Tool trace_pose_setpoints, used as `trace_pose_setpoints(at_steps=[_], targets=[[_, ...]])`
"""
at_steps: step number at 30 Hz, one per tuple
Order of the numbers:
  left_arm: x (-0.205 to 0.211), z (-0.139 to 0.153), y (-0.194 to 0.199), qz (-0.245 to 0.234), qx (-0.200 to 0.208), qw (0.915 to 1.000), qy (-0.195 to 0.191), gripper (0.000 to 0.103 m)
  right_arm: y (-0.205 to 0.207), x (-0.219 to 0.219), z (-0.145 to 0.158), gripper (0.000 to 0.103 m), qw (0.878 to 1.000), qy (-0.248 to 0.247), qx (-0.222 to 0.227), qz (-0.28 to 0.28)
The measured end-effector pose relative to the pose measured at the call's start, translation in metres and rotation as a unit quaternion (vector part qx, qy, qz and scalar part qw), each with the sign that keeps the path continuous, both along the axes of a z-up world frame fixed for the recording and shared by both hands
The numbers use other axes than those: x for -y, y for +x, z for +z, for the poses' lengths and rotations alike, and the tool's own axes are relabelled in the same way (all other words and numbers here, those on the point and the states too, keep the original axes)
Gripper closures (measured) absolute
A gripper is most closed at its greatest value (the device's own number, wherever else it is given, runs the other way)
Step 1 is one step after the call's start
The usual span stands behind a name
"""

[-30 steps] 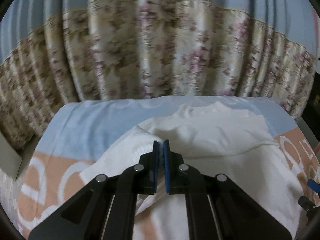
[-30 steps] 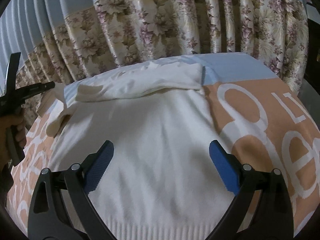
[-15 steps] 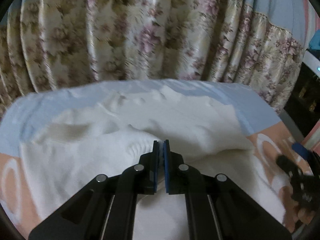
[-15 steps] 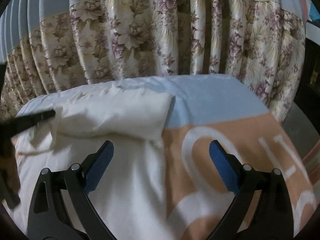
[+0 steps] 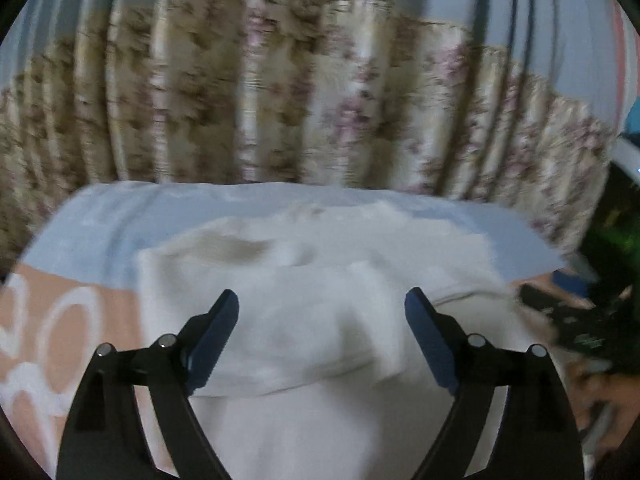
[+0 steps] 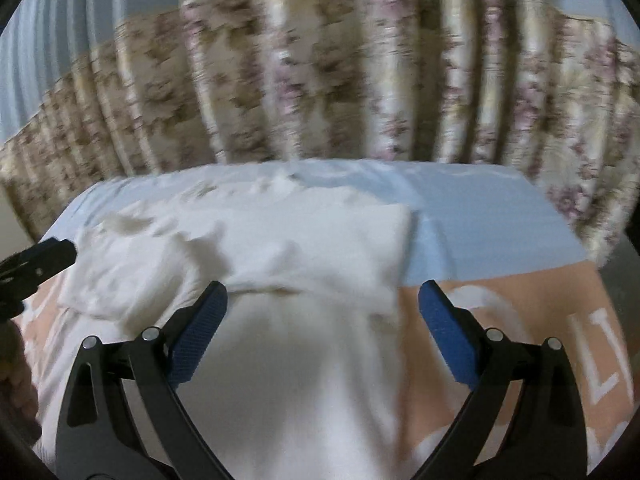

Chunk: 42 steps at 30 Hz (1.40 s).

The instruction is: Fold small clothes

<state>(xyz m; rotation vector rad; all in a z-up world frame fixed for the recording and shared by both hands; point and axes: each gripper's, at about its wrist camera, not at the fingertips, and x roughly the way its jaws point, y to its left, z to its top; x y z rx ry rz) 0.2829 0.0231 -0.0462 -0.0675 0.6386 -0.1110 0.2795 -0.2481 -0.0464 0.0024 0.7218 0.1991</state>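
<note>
My left claw (image 5: 322, 334) is opening, dropping the sleeve it pinched a second ago across the white sweater (image 5: 312, 420) on the bed, right claw (image 6: 322, 334) wide, empty; one fold done.

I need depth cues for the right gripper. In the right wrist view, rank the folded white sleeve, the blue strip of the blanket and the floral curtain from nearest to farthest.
1. Folded white sleeve, lying across the garment just ahead of the right gripper.
2. Blue strip of the blanket, beyond the sleeve, to the right.
3. Floral curtain, hanging behind the bed.
</note>
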Motion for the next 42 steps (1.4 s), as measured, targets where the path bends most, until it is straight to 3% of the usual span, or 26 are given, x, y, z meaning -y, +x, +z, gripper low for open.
trace_pose_setpoints(at_steps=[2, 5, 14, 18, 21, 24, 27, 28, 30, 35, 42], targets=[[-0.019, -0.014, -0.001, 0.026, -0.016, 0.9995, 0.009, 0.017, -0.005, -0.018, -0.003, 0.007, 1.000, -0.003, 0.003, 0.028], [-0.042, -0.031, -0.003, 0.055, -0.033, 0.9979, -0.009, 0.017, -0.014, -0.048, -0.007, 0.007, 0.998, -0.002, 0.001, 0.069], [-0.053, -0.038, -0.014, 0.063, -0.018, 0.9976, -0.021, 0.017, -0.025, -0.108, -0.021, 0.008, 0.997, -0.008, -0.014, 0.081], [-0.055, -0.037, -0.015, 0.066, -0.015, 0.9973, -0.029, 0.017, -0.012, -0.131, -0.037, 0.026, 0.993, -0.035, -0.048, 0.102], [-0.056, -0.037, -0.017, 0.069, -0.011, 0.9971, -0.032, 0.017, 0.001, -0.141, -0.048, 0.028, 0.991, -0.070, -0.065, 0.092], [-0.057, -0.037, -0.017, 0.067, -0.011, 0.9970, -0.037, 0.017, 0.012, -0.141, -0.054, 0.031, 0.990, -0.091, -0.071, 0.080], [-0.061, -0.038, -0.015, 0.069, -0.016, 0.9965, -0.045, 0.017, 0.021, -0.131, -0.057, 0.053, 0.991, -0.083, -0.076, 0.074], [-0.062, -0.039, -0.014, 0.069, -0.018, 0.9962, -0.049, 0.017, 0.021, -0.127, -0.055, 0.066, 0.992, -0.078, -0.074, 0.072], [-0.064, -0.039, -0.013, 0.069, -0.021, 0.9960, -0.053, 0.017, 0.022, -0.115, -0.046, 0.075, 0.994, -0.057, -0.067, 0.067], [-0.070, -0.036, -0.003, 0.075, -0.027, 0.9960, -0.041, 0.017, 0.031, -0.081, -0.021, 0.079, 0.998, -0.030, -0.040, 0.048], [-0.085, -0.038, 0.028, 0.119, -0.046, 0.9917, 0.012, 0.017, 0.081, -0.032, -0.014, 0.081, 0.998, -0.027, -0.054, 0.008]])
